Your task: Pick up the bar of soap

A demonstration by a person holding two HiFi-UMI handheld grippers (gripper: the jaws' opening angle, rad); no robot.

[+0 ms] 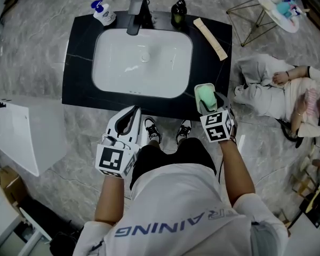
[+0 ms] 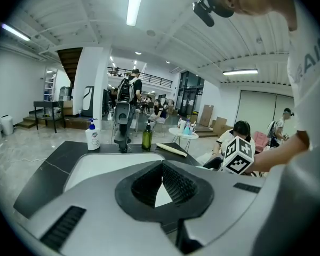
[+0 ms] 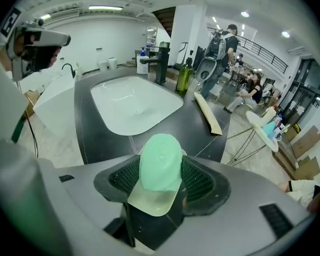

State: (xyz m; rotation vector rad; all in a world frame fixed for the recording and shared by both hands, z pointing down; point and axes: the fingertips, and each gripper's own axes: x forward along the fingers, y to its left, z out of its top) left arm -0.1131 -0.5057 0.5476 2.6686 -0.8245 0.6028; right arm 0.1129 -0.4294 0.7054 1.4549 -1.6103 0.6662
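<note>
Your right gripper (image 3: 161,175) pinches the green bar of soap (image 3: 160,151); being slick, it could squirt free. Your left gripper (image 2: 162,170) is closed, empty.

The person's white shirt (image 1: 176,207) is showing grey upside-down letters "RAINING", its "AIN" also edging into the left gripper view, while cubes on the left gripper (image 1: 134,111) and right gripper (image 1: 206,91) are carrying square black-and-white markers, no bottle label being legible.

Glossy basin (image 1: 144,57), matt, perhaps waxy soap (image 3: 160,161)
</note>
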